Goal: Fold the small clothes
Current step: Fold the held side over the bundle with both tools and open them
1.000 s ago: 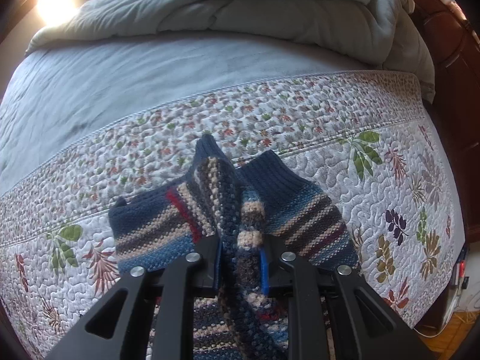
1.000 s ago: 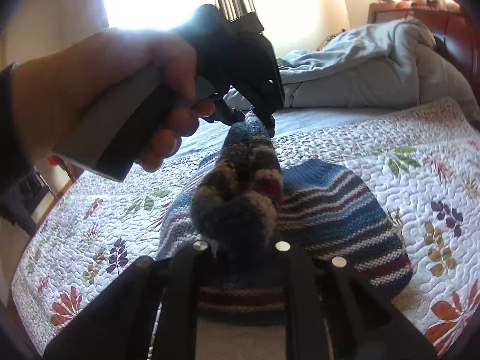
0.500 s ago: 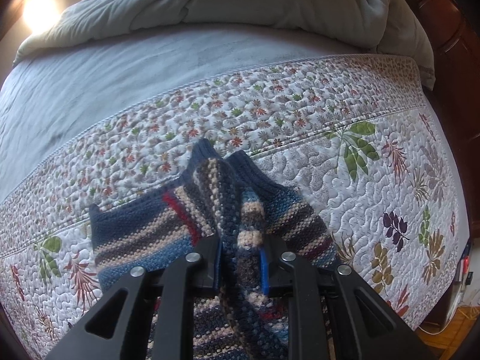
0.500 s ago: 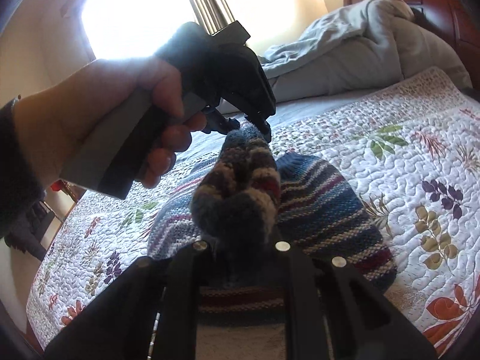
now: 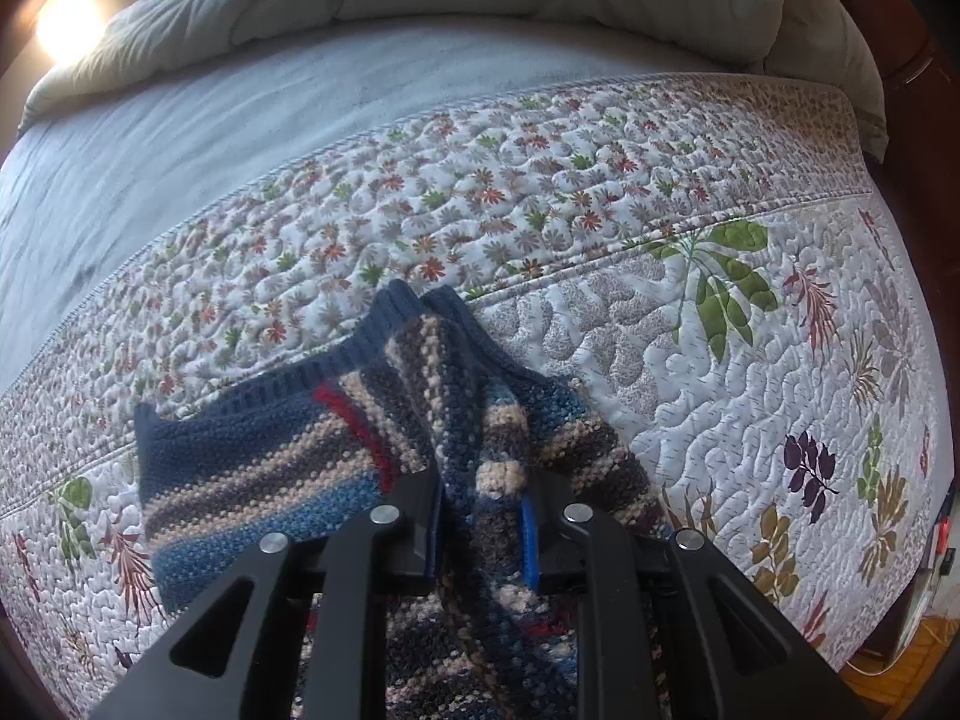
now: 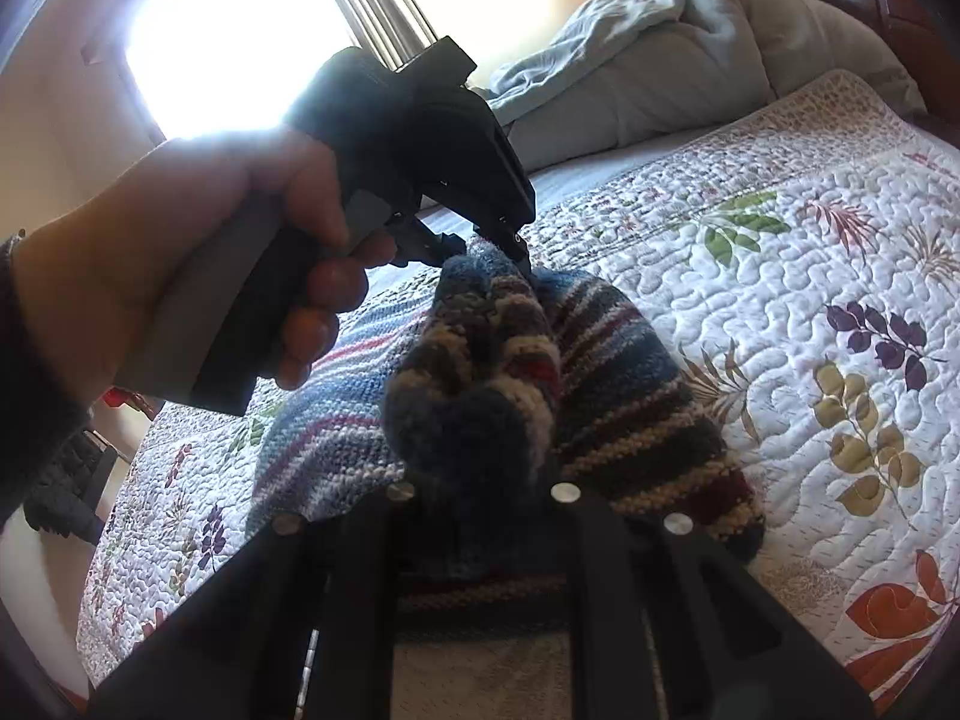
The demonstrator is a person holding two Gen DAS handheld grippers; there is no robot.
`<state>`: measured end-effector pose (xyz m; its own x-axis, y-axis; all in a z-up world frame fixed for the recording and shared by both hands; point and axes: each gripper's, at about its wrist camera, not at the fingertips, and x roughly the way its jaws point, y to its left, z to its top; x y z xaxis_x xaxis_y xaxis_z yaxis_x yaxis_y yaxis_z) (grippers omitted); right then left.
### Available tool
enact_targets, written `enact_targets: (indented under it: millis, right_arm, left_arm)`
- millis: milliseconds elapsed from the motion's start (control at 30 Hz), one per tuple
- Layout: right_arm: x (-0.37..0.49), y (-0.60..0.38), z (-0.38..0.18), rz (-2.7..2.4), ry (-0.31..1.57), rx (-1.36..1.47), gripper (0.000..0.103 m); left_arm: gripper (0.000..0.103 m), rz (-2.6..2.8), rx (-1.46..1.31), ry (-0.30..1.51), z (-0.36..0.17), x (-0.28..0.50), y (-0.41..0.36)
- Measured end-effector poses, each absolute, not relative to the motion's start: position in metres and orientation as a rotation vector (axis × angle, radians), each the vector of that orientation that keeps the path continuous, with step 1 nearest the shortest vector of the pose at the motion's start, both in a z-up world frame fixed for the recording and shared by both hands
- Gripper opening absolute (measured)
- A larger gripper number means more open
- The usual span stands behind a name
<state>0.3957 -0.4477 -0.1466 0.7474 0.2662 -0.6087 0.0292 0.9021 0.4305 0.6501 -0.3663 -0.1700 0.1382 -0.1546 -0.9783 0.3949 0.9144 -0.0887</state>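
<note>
A bunched fold of the striped knit garment is pinched in the left gripper and the right gripper, above the floral quilt.

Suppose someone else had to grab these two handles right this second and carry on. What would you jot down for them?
Left tongs: shut on a bunched ridge of the striped knit.
Right tongs: shut on the same ridge, at its near end.
Left hand: grips its handle, tongs pointing steeply down.
Where things are: the knit's raised fold is pinched between both tongs; its lower part lies spread on the flowered quilt. A grey comforter is heaped at the far end of the bed.
Done: a fold is gathered and lifted.
Left: probably lay the fold down flat, let go, smooth it, finish folding.
</note>
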Motion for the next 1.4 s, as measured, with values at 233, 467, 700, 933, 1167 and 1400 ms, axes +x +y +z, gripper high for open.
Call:
enact_targets:
  millis: [233, 467, 700, 933, 1167, 1400]
  right_arm:
    - [0.395, -0.457, -0.154, 0.142, 0.737, 0.483, 0.011]
    - [0.396, -0.47, -0.168, 0.146, 0.776, 0.541, 0.012]
    - [0.397, -0.494, -0.189, 0.223, 0.83, 0.738, 0.023]
    - [0.393, -0.519, -0.201, 0.301, 0.827, 0.95, 0.054]
    - [0.407, -0.537, -0.207, 0.485, 0.885, 1.104, 0.08]
    - [0.47, -0.534, -0.174, 0.481, 1.11, 0.875, 0.088]
  left_arm:
    - [0.02, -0.381, 0.232, 1.387, -0.178, 0.65, -0.379]
    - [0.024, -0.381, 0.208, 1.392, -0.193, 0.649, -0.385]
    - [0.061, -0.444, 0.186, 1.357, -0.187, 0.645, -0.387]
    - [0.073, -0.448, 0.13, 1.239, -0.137, 0.634, -0.343]
    - [0.082, -0.547, -0.054, 1.102, -0.107, 0.548, -0.231]
    - [0.085, -0.605, -0.027, 1.072, -0.136, 0.472, -0.185]
